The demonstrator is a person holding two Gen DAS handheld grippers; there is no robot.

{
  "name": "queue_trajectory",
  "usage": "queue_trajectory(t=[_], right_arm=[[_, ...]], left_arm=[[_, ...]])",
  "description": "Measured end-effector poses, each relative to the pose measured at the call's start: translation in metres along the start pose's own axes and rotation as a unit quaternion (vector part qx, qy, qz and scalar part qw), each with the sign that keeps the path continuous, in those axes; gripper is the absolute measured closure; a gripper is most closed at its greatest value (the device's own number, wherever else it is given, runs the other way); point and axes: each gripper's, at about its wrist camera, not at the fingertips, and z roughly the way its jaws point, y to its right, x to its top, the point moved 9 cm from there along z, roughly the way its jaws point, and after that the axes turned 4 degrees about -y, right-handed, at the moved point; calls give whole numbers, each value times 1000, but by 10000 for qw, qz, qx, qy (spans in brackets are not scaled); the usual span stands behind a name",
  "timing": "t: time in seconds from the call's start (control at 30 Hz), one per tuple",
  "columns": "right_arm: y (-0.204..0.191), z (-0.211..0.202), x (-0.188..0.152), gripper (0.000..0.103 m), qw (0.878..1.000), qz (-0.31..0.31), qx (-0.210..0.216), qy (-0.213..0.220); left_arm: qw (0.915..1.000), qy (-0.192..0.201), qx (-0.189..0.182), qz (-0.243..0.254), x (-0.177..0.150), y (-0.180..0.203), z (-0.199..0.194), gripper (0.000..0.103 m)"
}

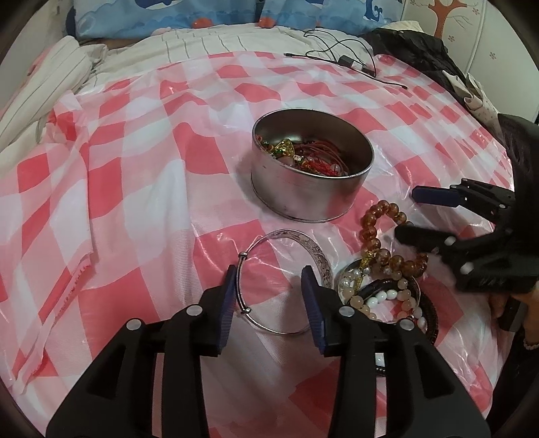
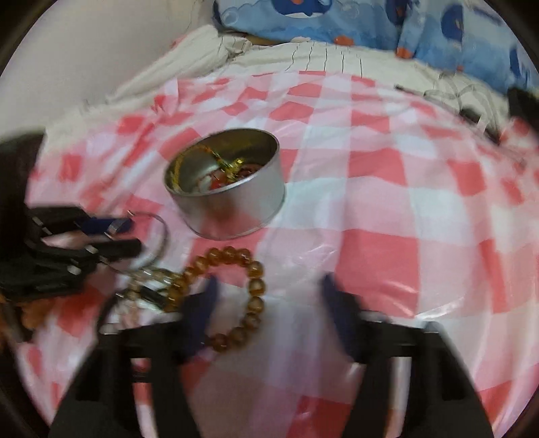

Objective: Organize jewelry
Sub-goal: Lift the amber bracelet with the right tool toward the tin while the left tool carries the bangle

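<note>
A round metal tin holding red cords and gold trinkets stands on the checked cloth; it also shows in the right wrist view. My left gripper is open, its jaws standing either side of a silver bangle that lies flat. To its right is a pile of pale bead bracelets and an amber bead bracelet. My right gripper is open over the amber bracelet, its left finger beside the beads. It appears in the left wrist view at the right.
The pink and white checked plastic cloth covers a bed. A black cable and charger lie at the far edge. Blue patterned pillows and striped bedding lie behind. Dark clothing is at the far right.
</note>
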Motion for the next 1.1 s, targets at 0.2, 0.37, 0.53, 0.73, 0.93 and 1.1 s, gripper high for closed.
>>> queue_trajectory(t=[0.2,0.37,0.53,0.73,0.93,1.1], right_arm=[[-10,9,-4,45,9986,-444,-291,-76],[-15,4,-6,90,9970,61,770,-87],[-3,-19,6,91,9685,1125,2203,282],[5,-37,15,91,9404,1607,2948,535],[5,-25,8,63,9761,1080,1873,213],[2,-4,-2,40,9997,64,232,-65]], left_arm=[[9999,-10,74,109,-1,3,2,62],[9999,28,150,81,-1,0,0,80],[9995,172,-163,-195,4,-9,-10,97],[9966,368,-618,-413,10,-9,-22,97],[9971,132,-547,-508,5,-14,-10,97],[9989,-31,-296,-366,0,-14,1,94]])
